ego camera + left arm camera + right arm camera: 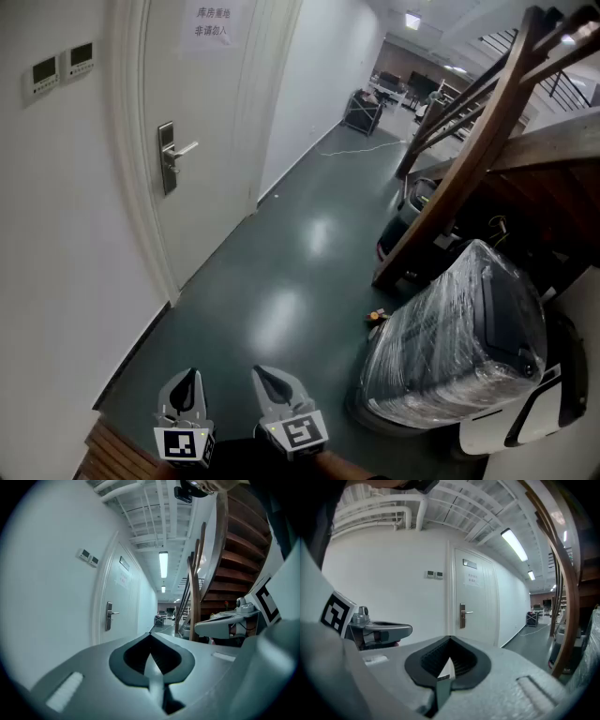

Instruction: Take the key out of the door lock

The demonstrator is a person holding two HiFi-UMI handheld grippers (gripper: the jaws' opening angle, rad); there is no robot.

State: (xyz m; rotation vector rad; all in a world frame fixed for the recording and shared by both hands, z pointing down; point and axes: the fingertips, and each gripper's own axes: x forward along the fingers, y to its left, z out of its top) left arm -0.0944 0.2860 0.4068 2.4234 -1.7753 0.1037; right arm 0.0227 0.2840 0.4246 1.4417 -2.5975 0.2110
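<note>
A white door [211,122] stands on the left side of the corridor, several steps ahead of me. Its metal lock plate with a lever handle [169,156] shows in every view, small in the left gripper view [108,616] and the right gripper view [462,616]. The key is too small to make out at this distance. Low in the head view, my left gripper [186,379] and right gripper [267,375] are held side by side, far from the door. Both are shut with nothing between their fingers, as the left gripper [150,635] and right gripper [450,640] also show in their own views.
A wooden staircase [487,141] rises on the right, with a bulky thing wrapped in plastic film [459,328] beneath it. Two wall control panels [61,66] hang left of the door and a paper notice [211,23] is on it. A cart [364,111] stands far down the green-floored corridor.
</note>
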